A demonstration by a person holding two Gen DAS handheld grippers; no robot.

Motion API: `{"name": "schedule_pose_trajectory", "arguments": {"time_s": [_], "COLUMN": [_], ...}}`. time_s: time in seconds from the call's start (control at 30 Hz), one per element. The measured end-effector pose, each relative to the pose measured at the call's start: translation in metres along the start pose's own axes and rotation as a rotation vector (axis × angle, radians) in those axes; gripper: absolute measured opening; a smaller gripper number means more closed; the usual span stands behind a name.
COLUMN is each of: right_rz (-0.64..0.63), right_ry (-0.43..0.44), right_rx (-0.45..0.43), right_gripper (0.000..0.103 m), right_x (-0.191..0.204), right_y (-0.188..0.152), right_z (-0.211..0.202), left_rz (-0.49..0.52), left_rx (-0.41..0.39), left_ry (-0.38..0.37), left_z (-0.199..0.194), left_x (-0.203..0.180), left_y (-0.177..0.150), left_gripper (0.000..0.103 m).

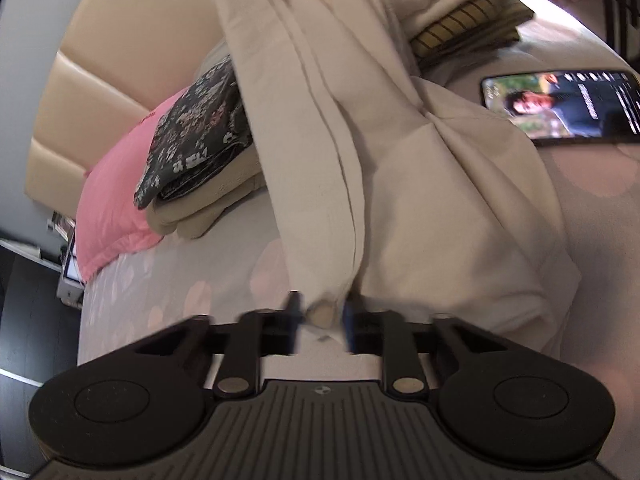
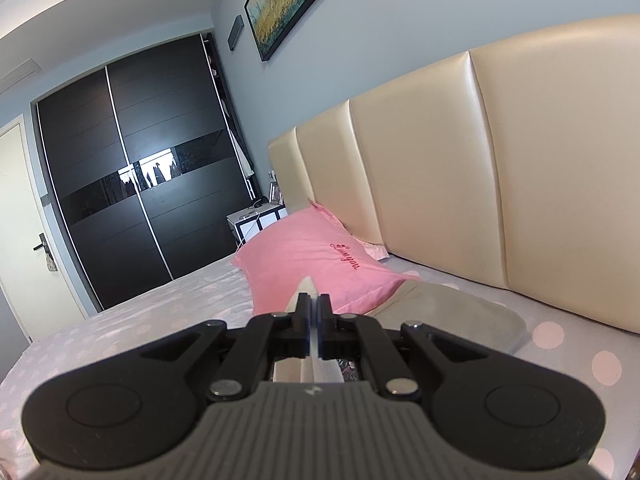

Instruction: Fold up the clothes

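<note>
1. Pink pillow (image 2: 316, 264) on the bed (image 2: 168, 300), embroidered in red script, seemingly "Love you".
2. Folded floral garment (image 1: 200, 136) atop a beige stack.
3. Left gripper (image 1: 320, 316) pinching the beige garment's (image 1: 360, 140) hem on the bed.
4. Right gripper (image 2: 314, 308) pressed together on pale cloth.
5. Phone (image 1: 560, 106); screen text unreadable.

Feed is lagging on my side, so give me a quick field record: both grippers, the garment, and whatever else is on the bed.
left gripper: shut on a fold of the beige garment
right gripper: shut on a pale cloth edge
folded stack: floral piece on top, beside the pink pillow
phone: on the bed, screen lit
</note>
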State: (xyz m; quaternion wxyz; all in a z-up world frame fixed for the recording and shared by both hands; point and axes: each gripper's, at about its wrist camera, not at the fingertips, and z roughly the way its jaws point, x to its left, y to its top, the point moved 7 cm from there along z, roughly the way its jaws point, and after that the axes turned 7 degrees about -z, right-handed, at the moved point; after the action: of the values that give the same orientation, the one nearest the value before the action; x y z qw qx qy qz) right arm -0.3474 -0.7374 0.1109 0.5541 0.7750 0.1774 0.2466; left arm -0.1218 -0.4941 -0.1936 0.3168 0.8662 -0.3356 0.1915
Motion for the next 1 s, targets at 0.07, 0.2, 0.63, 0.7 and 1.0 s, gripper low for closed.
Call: {"name": "schedule_pose_trajectory", "arguments": {"time_s": [0.07,0.2,0.63,0.7,1.0], "right_rz": [-0.005,-0.013,-0.066,-0.081,-0.158], "right_ry": [-0.002,-0.009,0.026,0.049,0.183], "right_rx": [0.004,0.009,-0.052,-0.076,-0.261], "right_gripper": [0.004,0.004,0.004,0.003,0.003], "right_x": [0.000,0.000,0.048,0.065,0.174], "right_y": [0.000,0.000,0.034,0.042,0.090], "right_z": [-0.001,-0.005,-0.065,-0.077,-0.149], "left_rz": [-0.078,-0.259,-0.729,-0.809,-1.076], "left_rx": [0.001,0.002,-0.114,-0.140,-0.335], "left_ry": [0.023,0.076,0.380,0.431,0.703], "left_z": [-0.004,-0.022,-0.204,-0.246,-0.468], "left_x": [0.013,0.052,0.196,0.212,0.240], "left_y": [0.003,0.002,-0.031,-0.045,-0.100], "left_gripper": [0.004,0.003,0.003,0.003,0.003]}}
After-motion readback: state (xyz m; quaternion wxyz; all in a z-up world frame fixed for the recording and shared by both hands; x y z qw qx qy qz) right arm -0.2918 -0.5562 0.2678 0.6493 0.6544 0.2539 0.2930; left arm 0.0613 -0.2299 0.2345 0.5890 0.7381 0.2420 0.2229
